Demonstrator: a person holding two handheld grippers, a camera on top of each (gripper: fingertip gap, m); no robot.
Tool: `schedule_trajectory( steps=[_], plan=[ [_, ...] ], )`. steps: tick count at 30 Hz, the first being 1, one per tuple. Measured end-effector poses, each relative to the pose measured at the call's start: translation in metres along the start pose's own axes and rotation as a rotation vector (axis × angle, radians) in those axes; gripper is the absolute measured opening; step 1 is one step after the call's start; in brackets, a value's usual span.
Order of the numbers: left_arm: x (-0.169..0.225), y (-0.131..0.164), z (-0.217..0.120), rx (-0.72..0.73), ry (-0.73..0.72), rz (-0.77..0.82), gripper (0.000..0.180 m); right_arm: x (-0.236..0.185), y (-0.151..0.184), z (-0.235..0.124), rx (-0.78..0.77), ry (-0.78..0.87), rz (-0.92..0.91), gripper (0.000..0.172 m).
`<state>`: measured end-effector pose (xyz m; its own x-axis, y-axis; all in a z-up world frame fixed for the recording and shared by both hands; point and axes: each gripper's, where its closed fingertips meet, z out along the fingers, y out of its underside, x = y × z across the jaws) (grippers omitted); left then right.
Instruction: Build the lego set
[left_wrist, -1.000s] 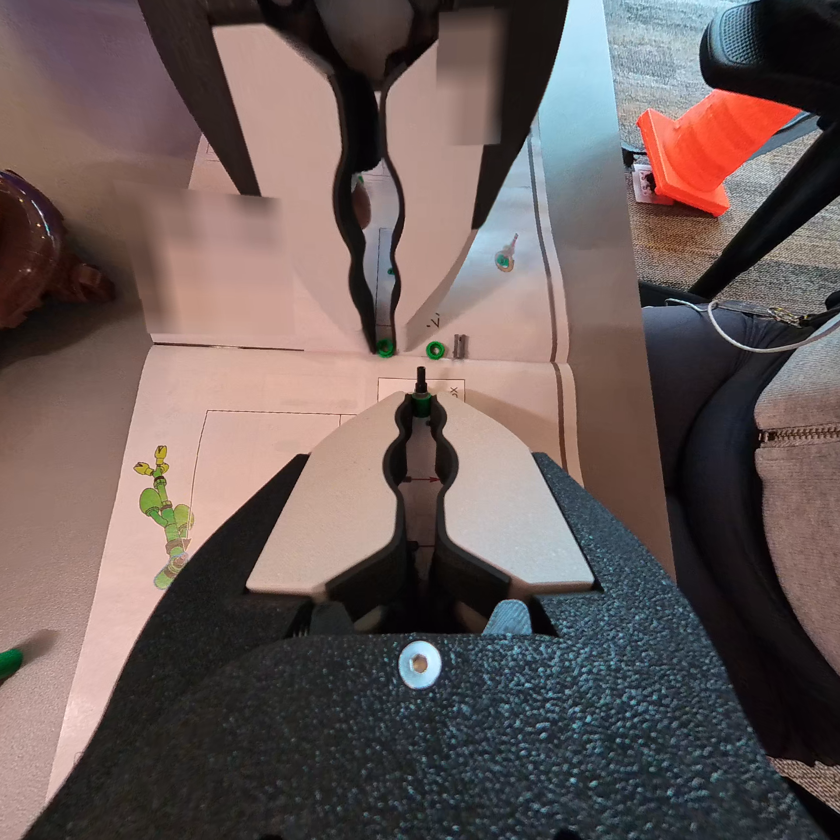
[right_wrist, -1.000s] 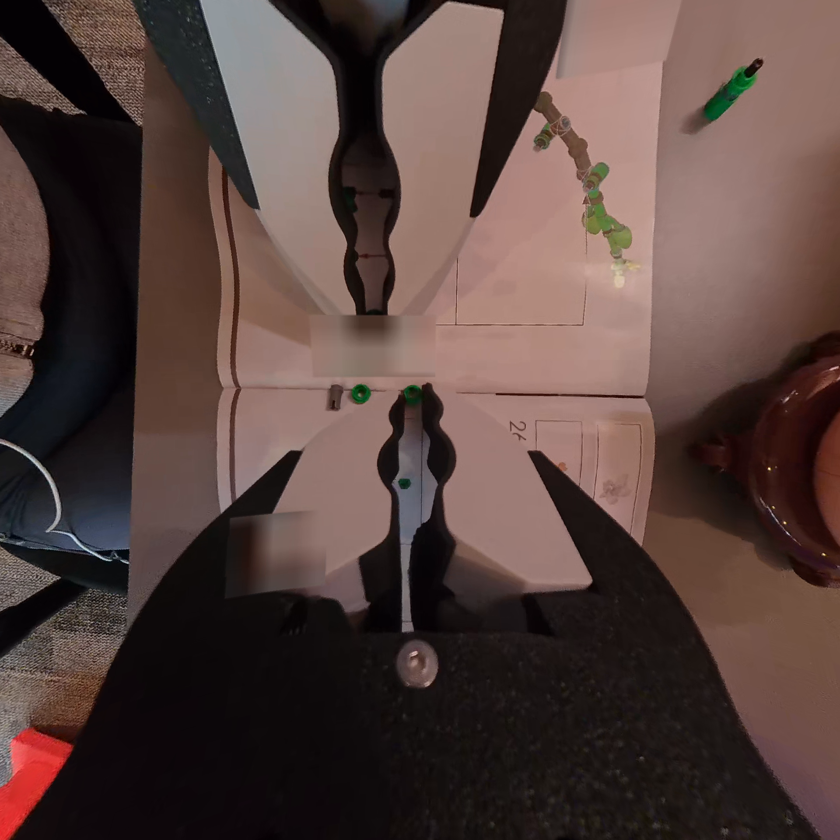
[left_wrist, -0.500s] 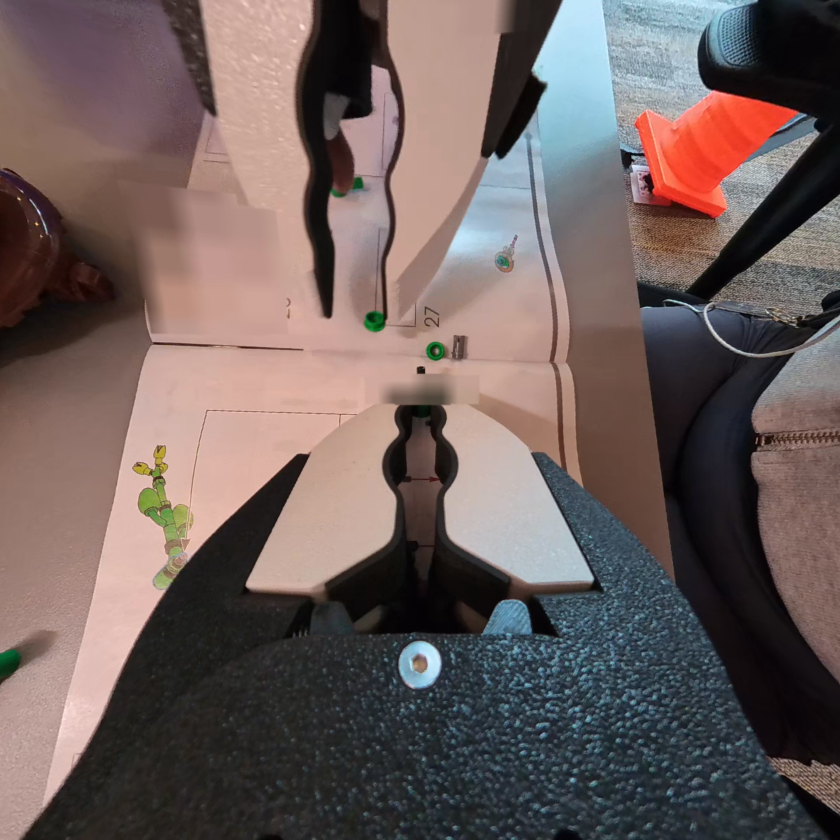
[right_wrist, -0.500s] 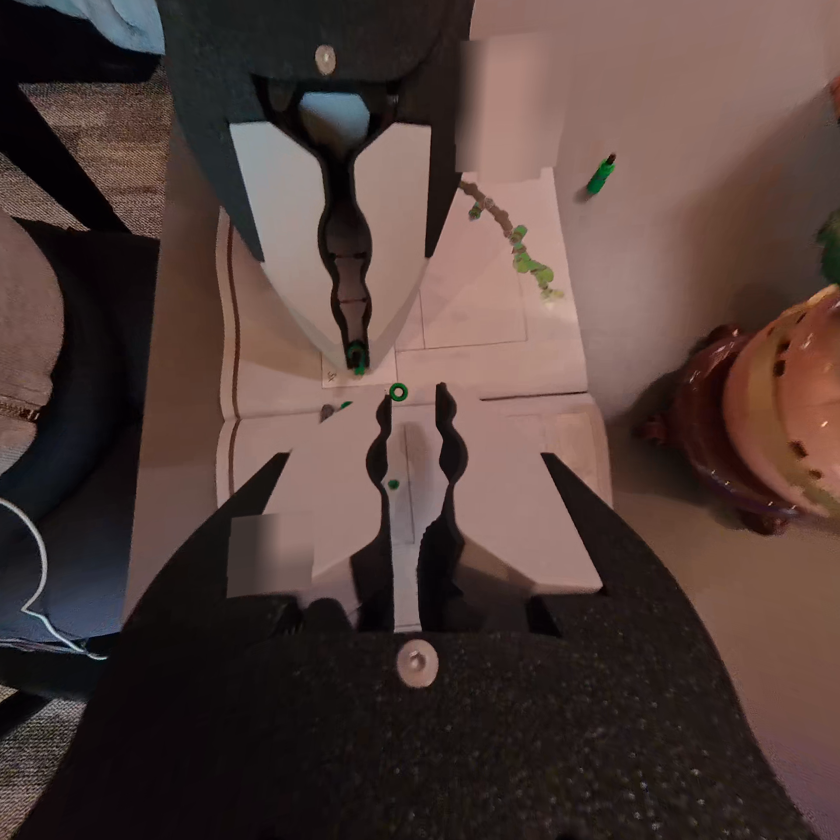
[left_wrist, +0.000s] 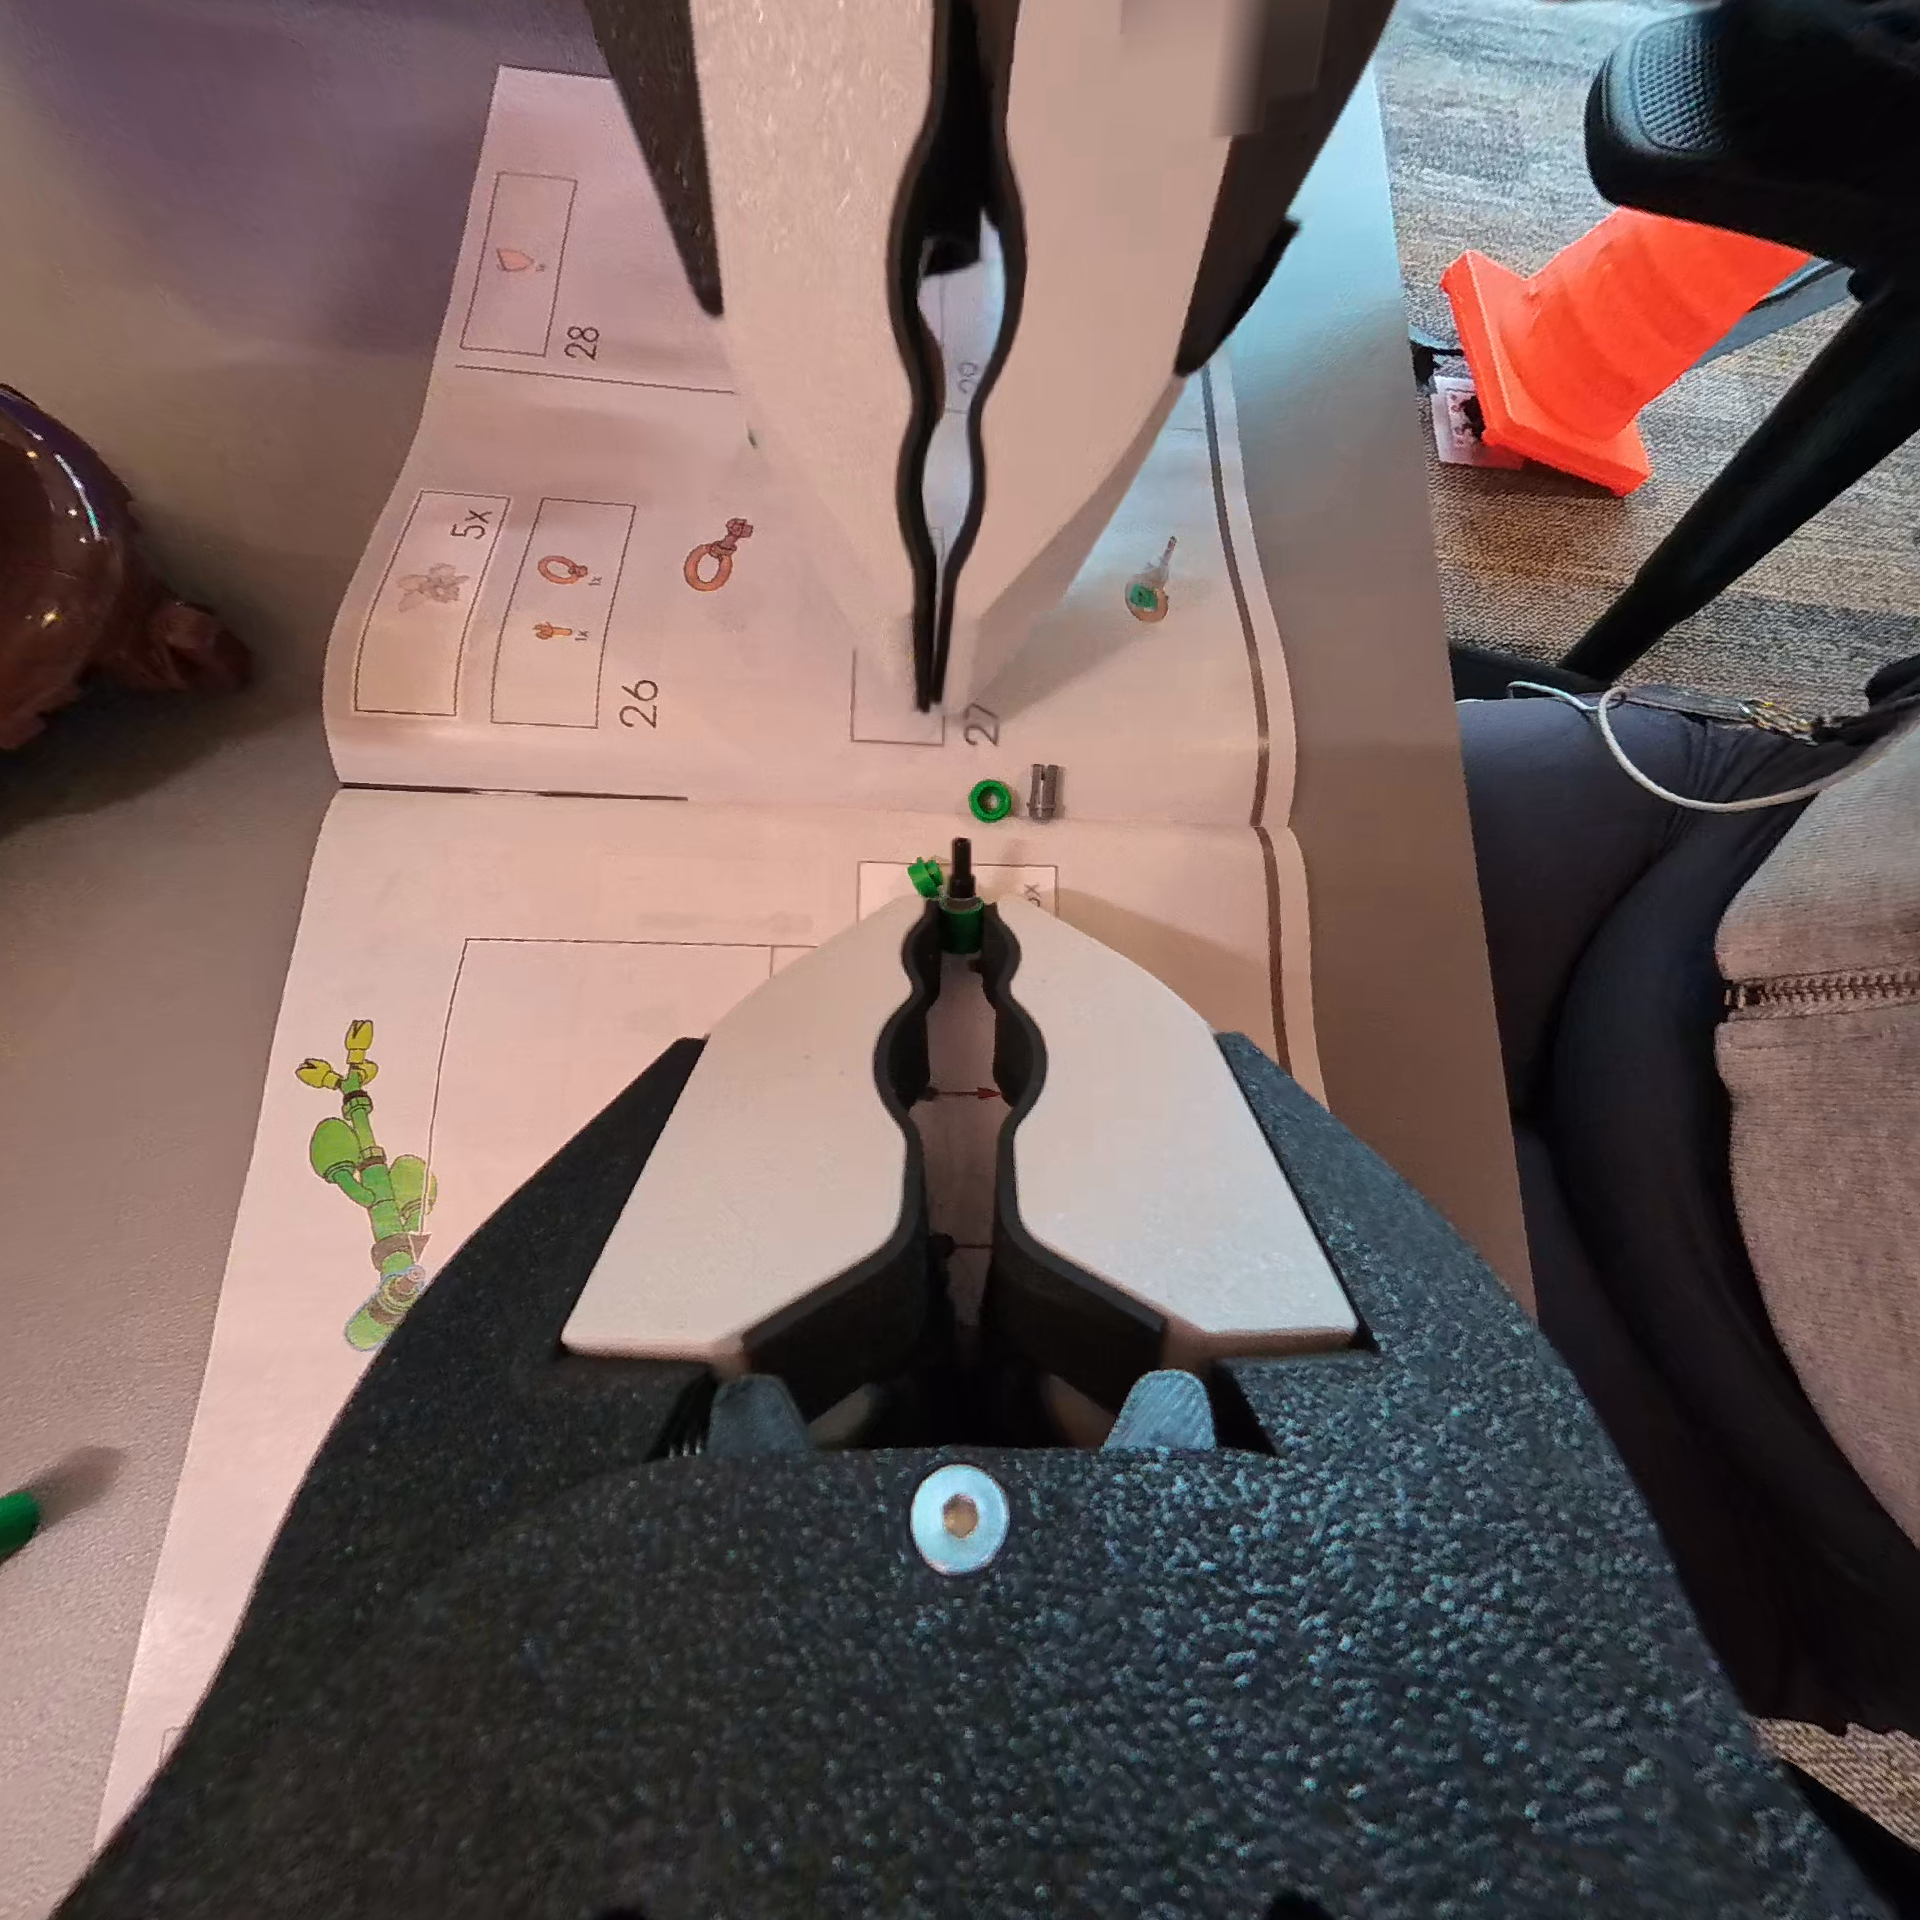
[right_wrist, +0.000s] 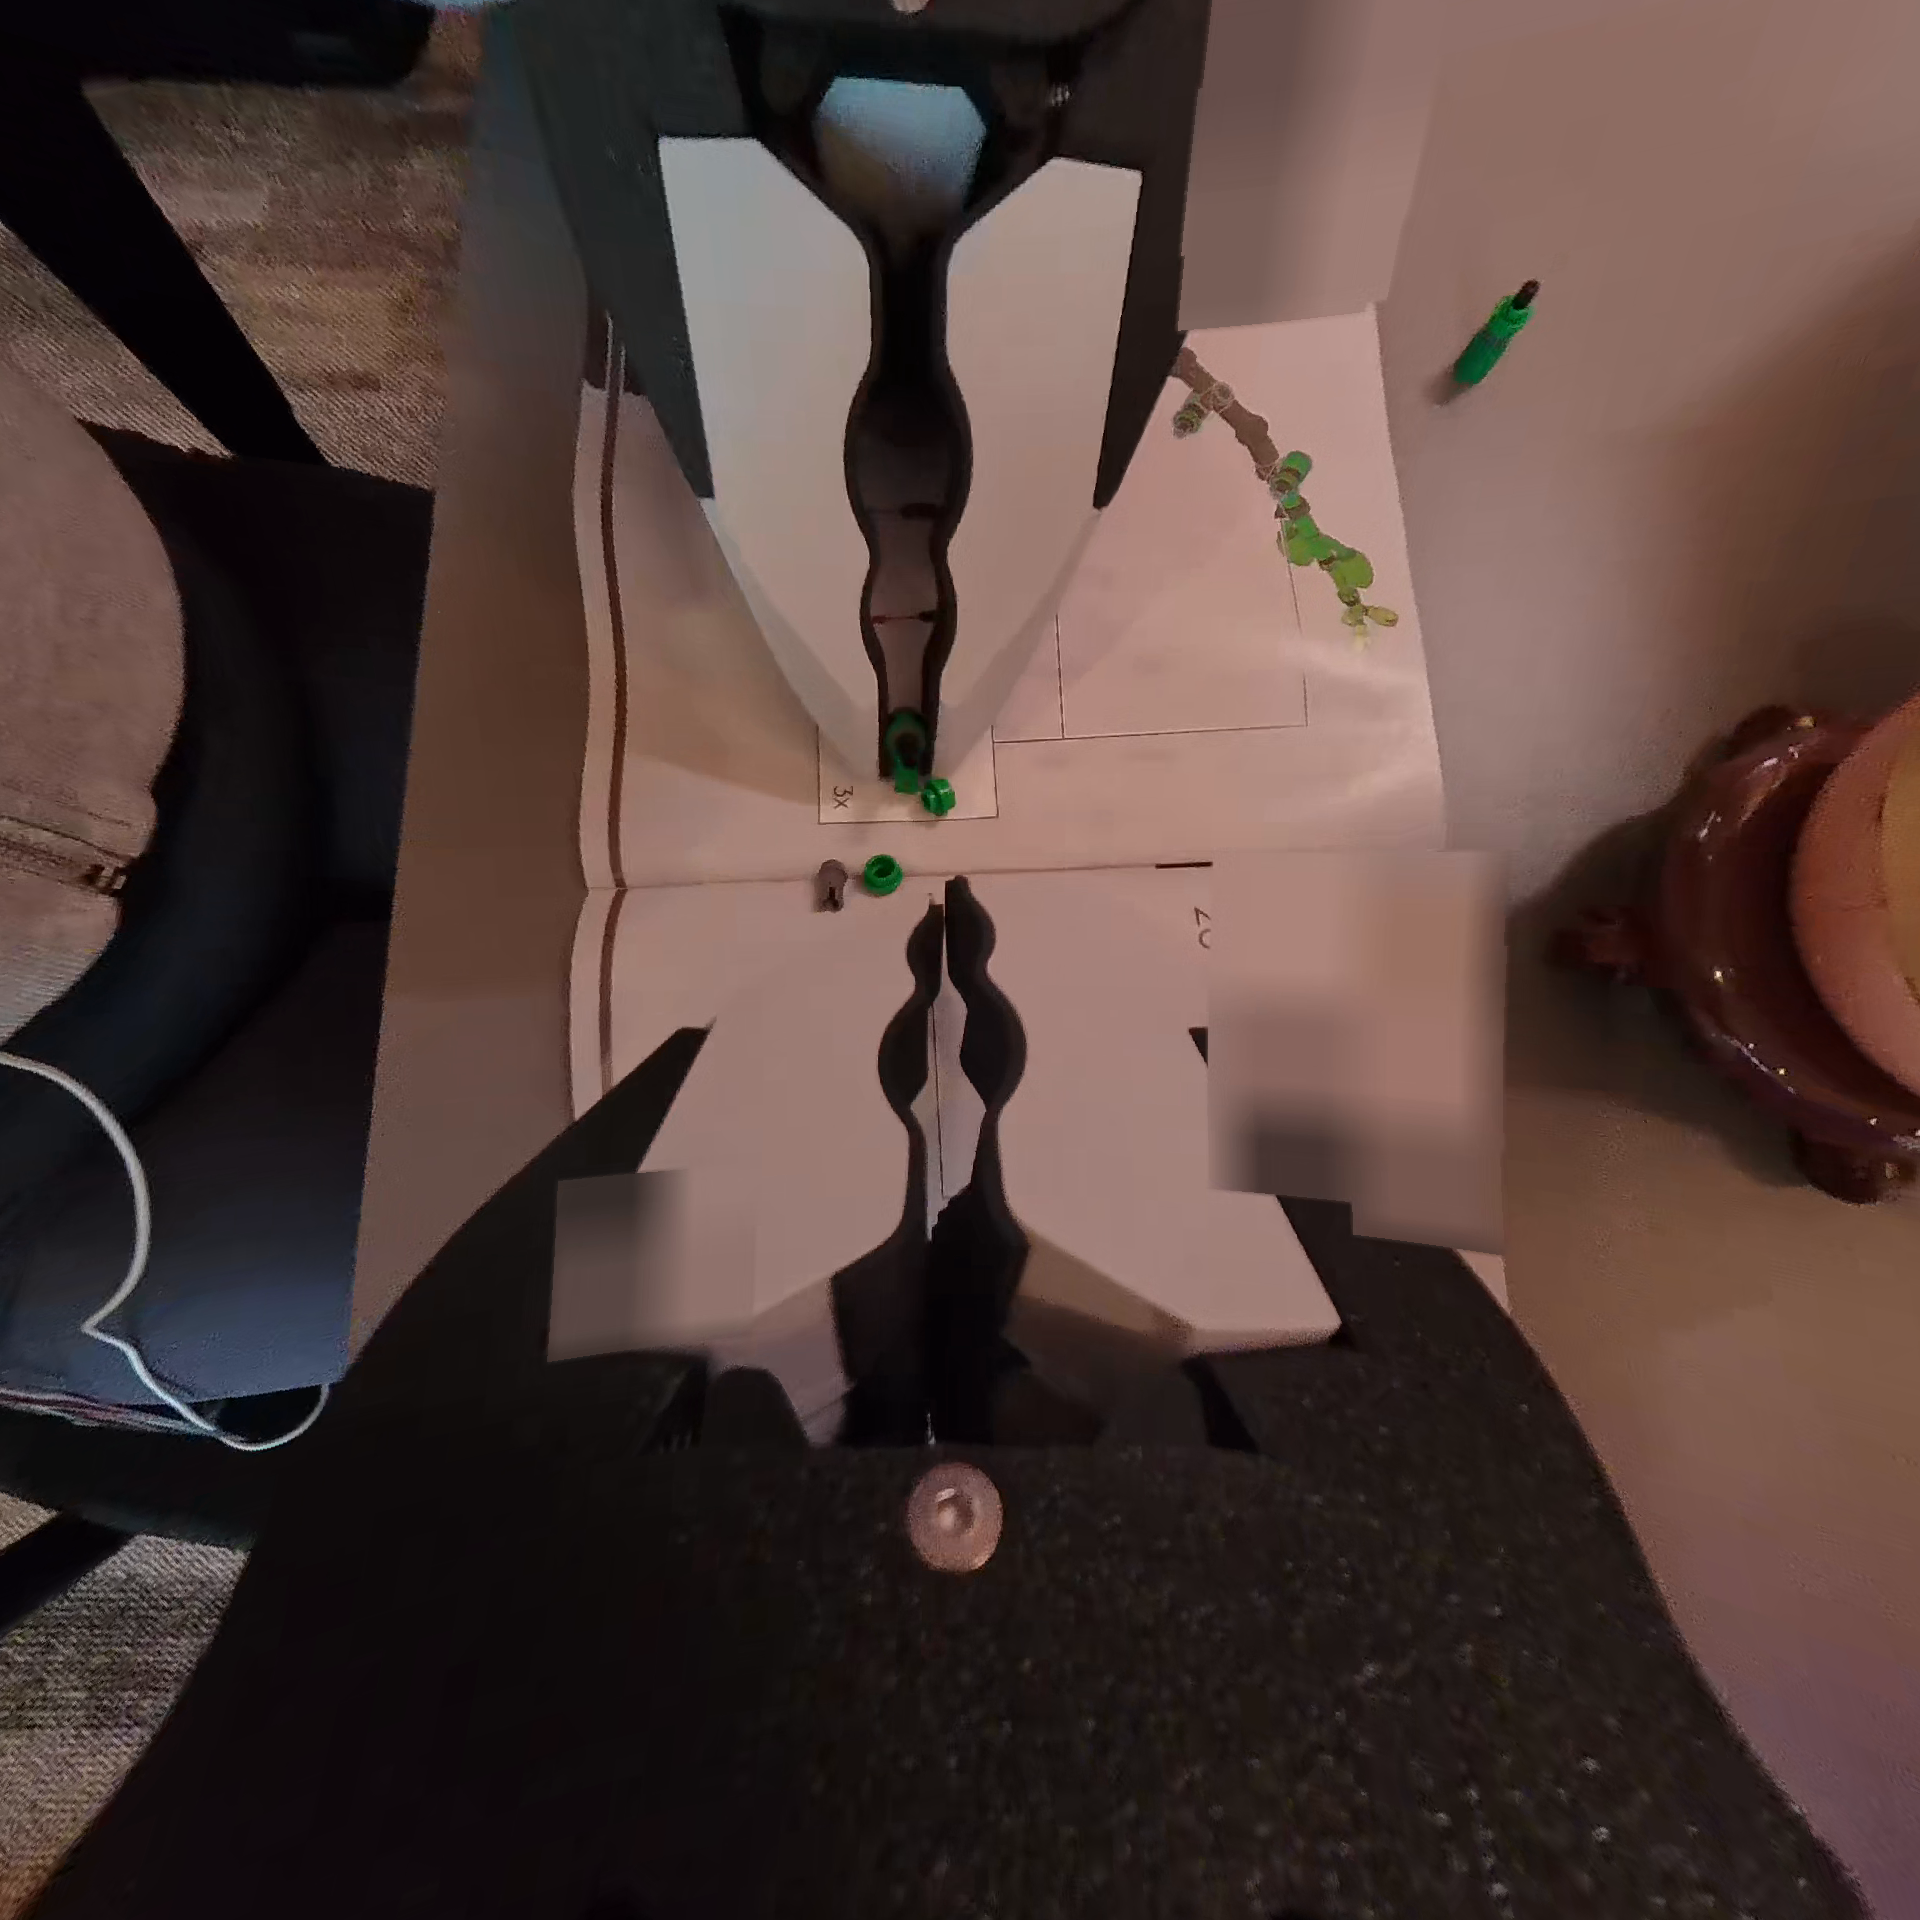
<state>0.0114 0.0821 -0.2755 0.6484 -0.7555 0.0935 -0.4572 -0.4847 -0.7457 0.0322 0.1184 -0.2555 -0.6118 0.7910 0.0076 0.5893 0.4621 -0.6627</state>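
While the left claw (left_wrist: 961, 914) is pinching a green sleeve (left_wrist: 961, 928) with a black pin (left_wrist: 959, 865) poking out ahead of its tips, a loose green ring (left_wrist: 921, 876) is lying just left of that pin. The right claw (left_wrist: 928, 691) is hanging closed and empty farther ahead over the booklet (left_wrist: 582, 862); keeping the pin level and steady seems wise.

Warm, dim indoor light — soft shadows, wide-angle warping at edges.
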Motion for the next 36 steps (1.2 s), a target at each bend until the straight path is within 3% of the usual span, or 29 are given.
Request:
schedule_trajectory(
  steps=[13,22,36],
  plan=[
    [0.001,0.008,-0.01,-0.01,0.052,-0.03,0.007,-0.005,-0.016,0.03,-0.003,-0.053,-0.039,0.0],
    [0.003,0.007,-0.012,-0.009,0.053,-0.025,0.006,0.002,-0.027,0.027,0.045,-0.034,-0.056,0.0],
    [0.003,0.008,-0.012,-0.007,0.058,-0.029,0.006,0.005,-0.012,0.032,-0.024,-0.041,-0.053,0.0]
  ],
)
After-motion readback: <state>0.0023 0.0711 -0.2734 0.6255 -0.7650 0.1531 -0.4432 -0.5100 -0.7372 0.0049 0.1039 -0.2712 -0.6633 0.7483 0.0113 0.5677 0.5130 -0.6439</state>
